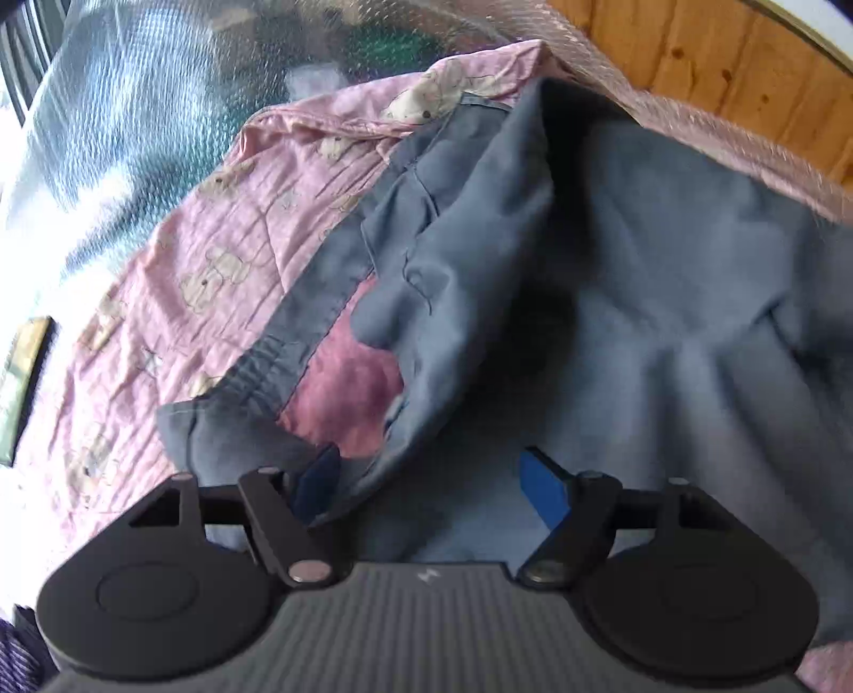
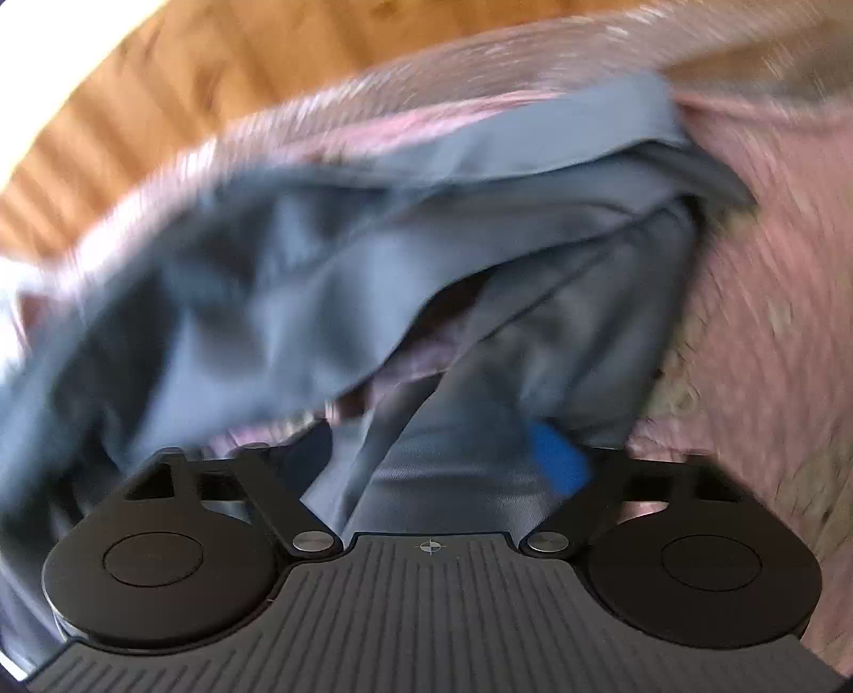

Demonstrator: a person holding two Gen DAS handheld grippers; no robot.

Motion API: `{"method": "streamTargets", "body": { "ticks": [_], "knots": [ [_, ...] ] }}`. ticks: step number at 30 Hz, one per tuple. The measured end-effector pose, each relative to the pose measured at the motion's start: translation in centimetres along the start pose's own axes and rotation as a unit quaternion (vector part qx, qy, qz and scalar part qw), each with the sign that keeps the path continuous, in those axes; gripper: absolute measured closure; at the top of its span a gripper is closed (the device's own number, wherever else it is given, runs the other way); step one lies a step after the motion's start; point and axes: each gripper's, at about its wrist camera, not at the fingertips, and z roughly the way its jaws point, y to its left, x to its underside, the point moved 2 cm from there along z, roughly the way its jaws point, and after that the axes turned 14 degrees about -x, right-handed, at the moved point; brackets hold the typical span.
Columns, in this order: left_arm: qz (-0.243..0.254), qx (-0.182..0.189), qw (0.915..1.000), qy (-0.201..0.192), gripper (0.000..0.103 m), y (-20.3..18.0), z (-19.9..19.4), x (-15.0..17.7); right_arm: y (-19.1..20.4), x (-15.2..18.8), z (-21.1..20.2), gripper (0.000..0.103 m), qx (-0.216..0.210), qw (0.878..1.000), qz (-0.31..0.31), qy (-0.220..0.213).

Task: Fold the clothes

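Note:
A grey-blue garment lies crumpled on a pink bedspread with a bear print; one hemmed edge is folded back at its left. My left gripper hovers low over the garment's near part, open wide, with cloth lying under and between its blue pads but not pinched. The right wrist view is blurred. It shows the same garment in loose folds on the bedspread. My right gripper stands with its jaws apart; a fold of cloth passes between them and hides the left finger.
A wooden panel runs along the far side of the bed, also visible in the right wrist view as a wooden panel. Clear crinkled plastic covers the area at the upper left. A dark flat framed object lies at the left edge.

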Motion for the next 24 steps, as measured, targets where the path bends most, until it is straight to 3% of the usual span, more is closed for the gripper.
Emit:
{"method": "streamTargets", "body": {
  "ticks": [3,7,10,12,14,15,19,24],
  "knots": [
    [0.013,-0.021,0.9994,-0.024,0.028,0.7,-0.9,1.0,0.8,0.3,-4.3,0.103,0.027,0.998,-0.028,-0.044],
    [-0.008,-0.028,0.9994,-0.019,0.022,2.7,-0.9,2.2,-1.4,2.3,-15.6,0.103,0.058,0.99,0.008,-0.13],
    [-0.018,-0.029,0.9994,0.012,0.022,3.1,0.4,3.2,-5.8,5.3,-18.9,0.103,0.098,0.987,0.054,-0.112],
    [-0.019,-0.016,0.9993,0.027,0.023,2.5,0.4,3.4,-7.8,6.5,-18.4,0.093,0.071,0.989,0.091,-0.098],
    [-0.012,-0.008,0.9995,0.027,0.023,1.7,-0.2,3.5,-7.3,5.4,-16.6,0.067,0.041,0.988,0.096,-0.11],
    [-0.004,-0.005,0.9997,0.024,0.023,1.1,-0.6,3.4,-6.9,4.7,-15.7,0.045,0.027,0.988,0.095,-0.116],
    [0.05,0.024,0.9984,0.012,0.022,-2.0,-3.2,2.9,-4.7,0.4,-9.0,0.04,0.024,0.989,0.073,-0.125],
    [0.07,0.022,0.9972,-0.009,0.021,-3.9,-5.7,3.1,-6.5,-3.9,-1.1,0.037,0.078,0.987,0.109,-0.088]
  ]
}}
